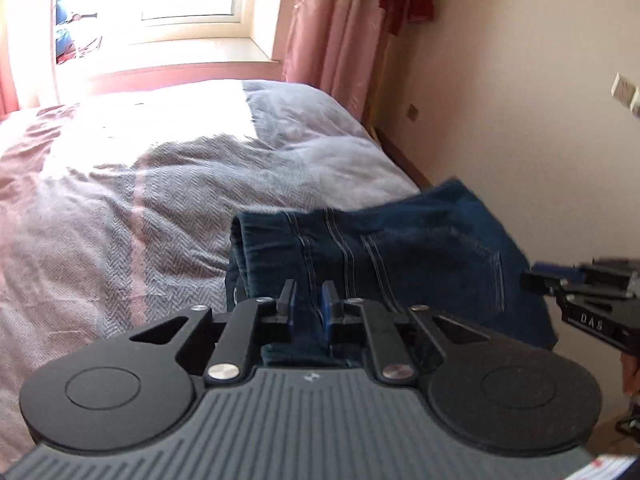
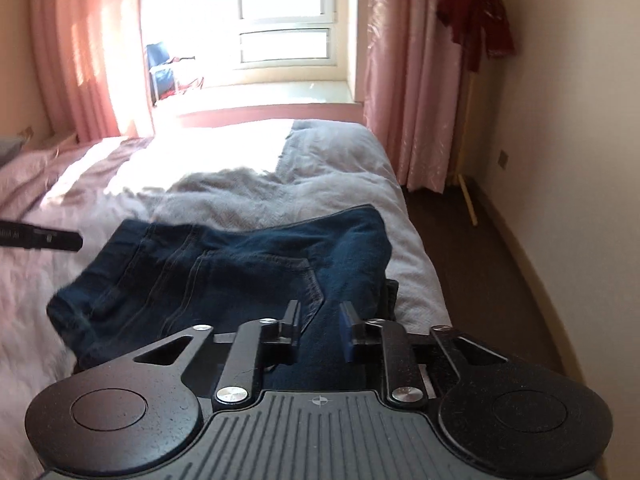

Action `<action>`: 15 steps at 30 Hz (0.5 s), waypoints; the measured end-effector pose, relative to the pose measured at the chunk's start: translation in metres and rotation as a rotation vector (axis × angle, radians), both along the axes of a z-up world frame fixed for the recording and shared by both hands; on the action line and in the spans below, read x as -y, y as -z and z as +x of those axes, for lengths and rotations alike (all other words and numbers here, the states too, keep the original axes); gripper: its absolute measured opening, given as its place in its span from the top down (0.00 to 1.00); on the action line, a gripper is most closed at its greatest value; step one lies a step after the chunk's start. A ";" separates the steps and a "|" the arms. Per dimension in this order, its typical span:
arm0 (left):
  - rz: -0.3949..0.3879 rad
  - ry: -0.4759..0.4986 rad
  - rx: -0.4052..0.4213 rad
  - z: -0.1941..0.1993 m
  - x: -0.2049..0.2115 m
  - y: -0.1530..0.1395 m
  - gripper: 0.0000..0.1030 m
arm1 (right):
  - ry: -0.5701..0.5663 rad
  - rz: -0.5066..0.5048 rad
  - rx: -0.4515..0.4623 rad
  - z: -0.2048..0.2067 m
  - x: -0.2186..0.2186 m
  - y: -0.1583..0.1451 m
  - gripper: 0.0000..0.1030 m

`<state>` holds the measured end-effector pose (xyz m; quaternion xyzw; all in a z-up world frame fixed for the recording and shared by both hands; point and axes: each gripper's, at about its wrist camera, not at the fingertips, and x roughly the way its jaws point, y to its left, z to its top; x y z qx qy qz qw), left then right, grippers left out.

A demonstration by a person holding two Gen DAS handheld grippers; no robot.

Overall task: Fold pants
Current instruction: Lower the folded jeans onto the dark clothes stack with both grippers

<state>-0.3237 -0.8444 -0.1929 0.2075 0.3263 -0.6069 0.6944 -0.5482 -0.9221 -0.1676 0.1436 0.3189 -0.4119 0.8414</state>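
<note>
Dark blue jeans lie folded in a bundle on the near right part of the bed. My left gripper is at the bundle's near left end, with denim filling the narrow gap between its blue pads, shut on it. My right gripper holds the near right end of the jeans, also with denim pinched between its pads. Each gripper shows in the other's view: the right gripper at the right edge, the left gripper at the left edge.
The bed's grey and pink cover stretches away toward a bright window flanked by pink curtains. Right of the bed runs a strip of dark floor along a cream wall, with a red garment on a wooden stand.
</note>
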 end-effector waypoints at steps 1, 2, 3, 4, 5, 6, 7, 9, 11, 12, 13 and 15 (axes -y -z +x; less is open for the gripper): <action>0.041 -0.001 0.043 -0.005 0.003 0.013 0.91 | -0.021 -0.015 -0.031 0.005 -0.008 0.008 0.88; 0.075 -0.021 0.069 -0.006 0.006 0.029 0.91 | -0.035 -0.010 -0.062 0.011 -0.013 0.017 0.88; 0.088 -0.042 0.082 -0.004 0.007 0.043 0.92 | -0.033 -0.009 -0.089 0.015 -0.014 0.027 0.88; 0.105 -0.057 0.085 0.000 0.010 0.053 0.92 | -0.033 -0.014 -0.104 0.017 -0.014 0.036 0.88; 0.122 -0.074 0.077 0.004 0.012 0.061 0.92 | -0.040 0.001 -0.107 0.018 -0.010 0.047 0.88; 0.131 -0.088 0.067 0.008 0.013 0.067 0.91 | -0.044 0.034 -0.101 0.020 -0.005 0.054 0.89; 0.127 -0.090 0.071 0.009 0.013 0.068 0.91 | -0.047 0.056 -0.087 0.022 -0.002 0.057 0.89; 0.122 -0.079 0.079 0.008 0.010 0.064 0.91 | -0.053 0.064 -0.084 0.026 0.002 0.059 0.89; 0.127 -0.084 0.061 0.009 0.007 0.056 0.91 | -0.048 0.065 -0.101 0.028 0.002 0.055 0.88; 0.130 -0.097 0.042 0.010 0.004 0.050 0.90 | -0.040 0.073 -0.100 0.027 0.002 0.051 0.88; 0.121 -0.111 0.022 0.010 0.000 0.042 0.90 | -0.030 0.081 -0.096 0.025 0.000 0.047 0.88; 0.108 -0.119 -0.001 0.004 -0.010 0.027 0.86 | -0.005 0.082 -0.082 0.019 -0.006 0.033 0.88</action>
